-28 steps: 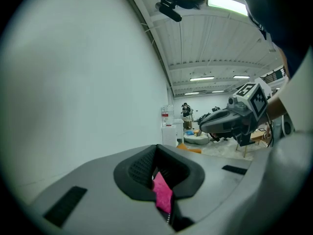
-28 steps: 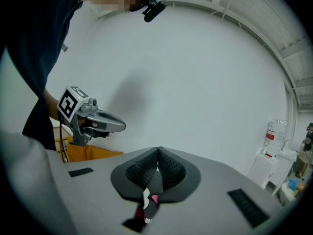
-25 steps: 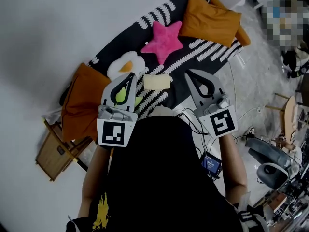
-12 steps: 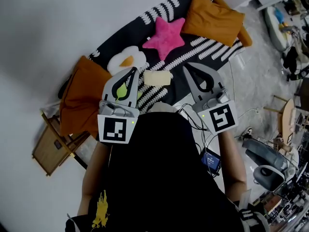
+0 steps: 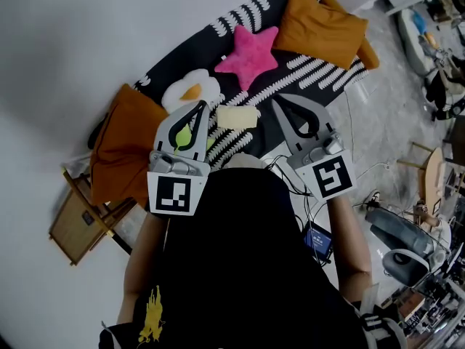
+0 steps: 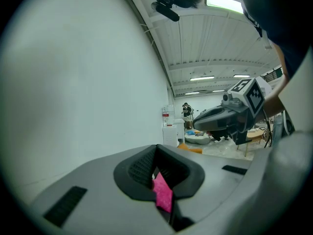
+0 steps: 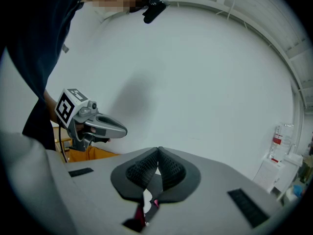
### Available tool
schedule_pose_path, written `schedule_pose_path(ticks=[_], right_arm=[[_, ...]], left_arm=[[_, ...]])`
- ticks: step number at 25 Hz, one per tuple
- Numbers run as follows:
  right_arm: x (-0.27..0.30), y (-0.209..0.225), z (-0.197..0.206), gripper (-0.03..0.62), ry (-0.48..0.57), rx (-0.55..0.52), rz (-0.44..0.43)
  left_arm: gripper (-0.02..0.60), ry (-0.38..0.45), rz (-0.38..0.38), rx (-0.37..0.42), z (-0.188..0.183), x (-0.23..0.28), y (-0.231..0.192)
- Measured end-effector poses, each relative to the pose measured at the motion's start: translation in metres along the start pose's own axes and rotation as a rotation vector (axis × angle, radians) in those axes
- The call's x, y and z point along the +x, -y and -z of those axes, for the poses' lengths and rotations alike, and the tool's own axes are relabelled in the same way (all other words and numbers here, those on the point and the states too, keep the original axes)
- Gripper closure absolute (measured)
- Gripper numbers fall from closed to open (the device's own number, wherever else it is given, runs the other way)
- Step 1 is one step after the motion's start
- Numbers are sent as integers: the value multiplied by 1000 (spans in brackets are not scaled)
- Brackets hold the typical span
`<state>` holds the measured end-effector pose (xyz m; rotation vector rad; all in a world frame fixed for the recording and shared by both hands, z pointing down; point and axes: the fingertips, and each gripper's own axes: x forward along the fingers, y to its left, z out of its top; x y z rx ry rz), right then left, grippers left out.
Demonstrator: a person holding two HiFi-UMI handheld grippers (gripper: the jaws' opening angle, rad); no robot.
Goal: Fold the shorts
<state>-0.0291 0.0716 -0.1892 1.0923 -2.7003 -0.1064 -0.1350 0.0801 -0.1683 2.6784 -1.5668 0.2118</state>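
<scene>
No shorts show in any view. In the head view both grippers are held side by side in front of the person's black shirt [image 5: 240,267], pointing away over the rug. My left gripper [image 5: 198,106] is shut with nothing in it. My right gripper [image 5: 276,104] is shut and empty too. In the left gripper view the ribbed pads [image 6: 146,166] meet at the tip of my left gripper [image 6: 156,150], and the right gripper [image 6: 222,117] hangs in the air to the right. The right gripper view shows my right gripper [image 7: 158,153] with closed jaws and the left gripper [image 7: 100,125] off to its left.
A black rug with white marks [image 5: 305,71] lies on the floor by a white wall [image 5: 73,35]. On it are a pink star pillow [image 5: 248,55], an egg-shaped pillow [image 5: 190,91], a cream pillow [image 5: 237,116] and orange cushions [image 5: 320,22] [image 5: 123,147]. A wooden stand [image 5: 76,227] is at the left; cables and gear [image 5: 407,253] at the right.
The head view has shifted a little across the scene. Both grippers stay shut, side by side, in nearly the same place.
</scene>
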Motion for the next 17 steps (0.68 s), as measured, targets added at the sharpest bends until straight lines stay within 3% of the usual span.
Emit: schedule_pose_path(ticks=[17], right_arm=[[4,-3,-4,577,15,-16,-14]], left_arm=[[569,-3,10,-2,2,-2,1]])
